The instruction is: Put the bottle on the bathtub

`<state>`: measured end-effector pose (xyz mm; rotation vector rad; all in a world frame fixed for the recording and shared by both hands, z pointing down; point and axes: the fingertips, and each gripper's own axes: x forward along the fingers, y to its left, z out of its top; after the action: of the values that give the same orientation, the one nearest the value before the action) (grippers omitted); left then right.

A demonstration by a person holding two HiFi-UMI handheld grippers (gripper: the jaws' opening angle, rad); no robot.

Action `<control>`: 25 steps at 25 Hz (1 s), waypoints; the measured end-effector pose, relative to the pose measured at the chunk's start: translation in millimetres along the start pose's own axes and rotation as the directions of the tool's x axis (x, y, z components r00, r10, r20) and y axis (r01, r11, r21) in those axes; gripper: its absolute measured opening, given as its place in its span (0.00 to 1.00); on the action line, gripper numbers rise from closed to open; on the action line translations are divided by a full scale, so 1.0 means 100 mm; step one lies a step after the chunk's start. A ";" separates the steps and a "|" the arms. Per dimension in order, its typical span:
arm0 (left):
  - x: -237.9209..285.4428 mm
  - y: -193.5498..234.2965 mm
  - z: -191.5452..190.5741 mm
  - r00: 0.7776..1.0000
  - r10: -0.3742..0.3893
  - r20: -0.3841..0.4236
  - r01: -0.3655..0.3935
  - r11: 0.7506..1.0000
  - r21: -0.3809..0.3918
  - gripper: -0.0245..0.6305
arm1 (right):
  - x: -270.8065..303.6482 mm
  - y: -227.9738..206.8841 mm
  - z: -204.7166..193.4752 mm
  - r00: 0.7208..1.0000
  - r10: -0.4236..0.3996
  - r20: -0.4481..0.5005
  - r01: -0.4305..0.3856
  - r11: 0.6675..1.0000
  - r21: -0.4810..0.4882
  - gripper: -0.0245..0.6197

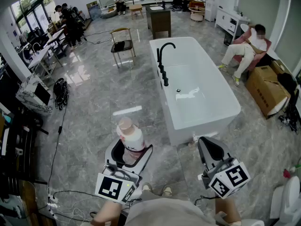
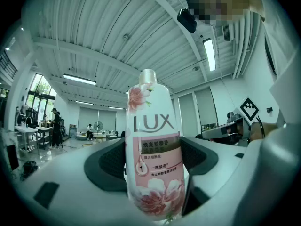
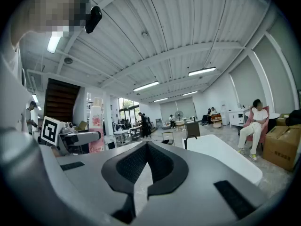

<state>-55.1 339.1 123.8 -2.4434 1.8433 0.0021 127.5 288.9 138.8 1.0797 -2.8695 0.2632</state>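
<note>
A white and pink LUX bottle (image 1: 130,138) stands upright between the jaws of my left gripper (image 1: 127,155), which is shut on its lower body. In the left gripper view the bottle (image 2: 153,145) fills the middle, cap up. The white bathtub (image 1: 221,93) with a black tap (image 1: 163,62) lies ahead and to the right, a step beyond both grippers. My right gripper (image 1: 210,150) is shut with nothing in it, near the tub's front corner. In the right gripper view the bottle (image 3: 96,126) shows at left and the bathtub (image 3: 221,157) at right.
A wooden chair (image 1: 122,44) stands left of the tub's far end. A seated person (image 1: 247,48) and a cardboard box (image 1: 265,88) are right of the tub. Desks and cables (image 1: 59,126) line the left side. A dark cabinet (image 1: 159,20) stands beyond the tub.
</note>
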 end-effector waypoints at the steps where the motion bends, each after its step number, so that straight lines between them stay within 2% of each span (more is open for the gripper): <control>1: -0.01 -0.02 0.00 1.000 -0.003 -0.001 0.003 1.000 -0.006 0.59 | -0.02 0.03 0.02 1.000 0.025 0.019 -0.025 1.000 0.015 0.08; 3: -0.02 -0.05 -0.01 1.000 -0.007 -0.002 0.007 1.000 -0.015 0.59 | -0.07 0.06 0.06 0.997 0.060 0.054 -0.062 0.997 0.039 0.08; 6: -0.01 -0.14 -0.04 1.000 -0.006 -0.001 0.006 1.000 -0.017 0.59 | -0.15 0.01 0.07 0.995 0.069 0.079 -0.073 0.996 0.052 0.08; 13: 0.05 -0.23 -0.05 1.000 -0.017 0.006 0.017 1.000 -0.014 0.59 | -0.26 -0.11 -0.01 0.997 0.054 0.049 -0.057 0.997 0.054 0.08; 17: 0.17 -0.32 -0.15 1.000 -0.016 0.013 0.016 1.000 0.023 0.59 | -0.36 -0.27 -0.15 0.999 0.036 0.037 -0.039 0.996 0.083 0.08; 20: 0.30 -0.31 -0.19 0.999 -0.017 0.028 0.017 1.000 0.003 0.59 | -0.33 -0.39 -0.21 0.999 0.035 0.025 -0.037 0.995 0.089 0.08; 25: 0.62 -0.18 -0.21 0.995 -0.073 0.060 0.073 0.997 0.003 0.59 | -0.11 -0.55 -0.26 1.000 0.010 0.006 -0.010 0.997 0.082 0.08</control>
<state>-21.6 282.7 143.2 -2.4797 1.7282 0.0697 171.7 260.0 170.7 1.0814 -2.8935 0.3823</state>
